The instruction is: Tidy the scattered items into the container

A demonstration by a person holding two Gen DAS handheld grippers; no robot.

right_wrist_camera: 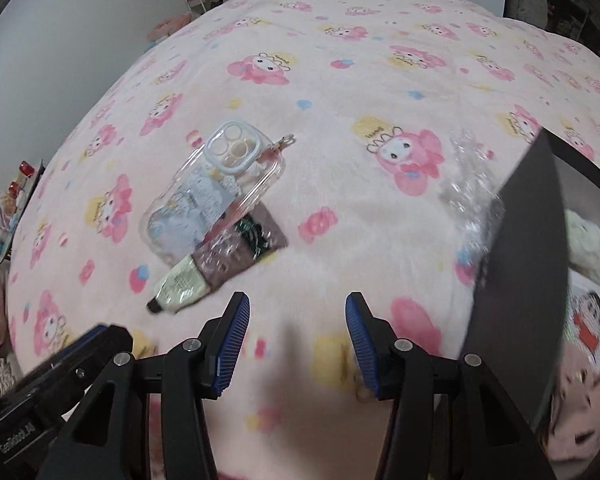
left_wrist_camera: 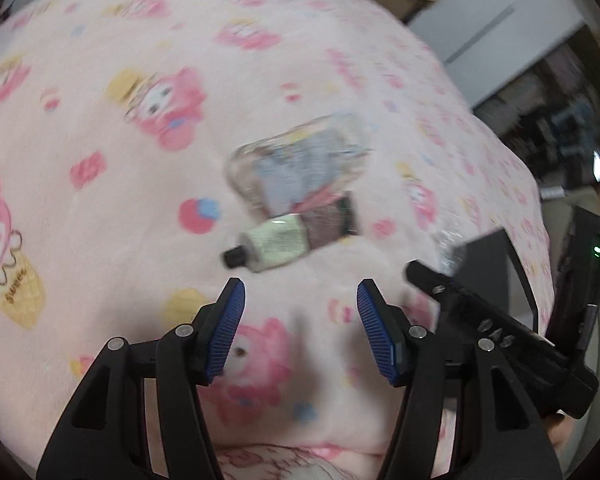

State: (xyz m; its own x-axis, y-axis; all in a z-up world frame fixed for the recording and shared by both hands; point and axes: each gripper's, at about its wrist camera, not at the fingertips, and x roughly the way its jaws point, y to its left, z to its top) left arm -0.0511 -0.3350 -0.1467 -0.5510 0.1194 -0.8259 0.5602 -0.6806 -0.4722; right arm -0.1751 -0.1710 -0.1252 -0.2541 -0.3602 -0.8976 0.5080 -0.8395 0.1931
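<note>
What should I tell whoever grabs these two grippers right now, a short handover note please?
Left gripper: open, nothing between its fingers, above the pink blanket.
Right gripper: open, also empty.
Things: the clear phone case lies on the blanket, partly on top of the hand cream tube, whose black cap points toward the grippers. A crinkled clear plastic wrapper lies beside the dark container on the right.
Done: the container already holds some soft items; what they are I cannot tell.
Left: case, tube and wrapper are all outside the container. The tube is nearest both grippers.
</note>
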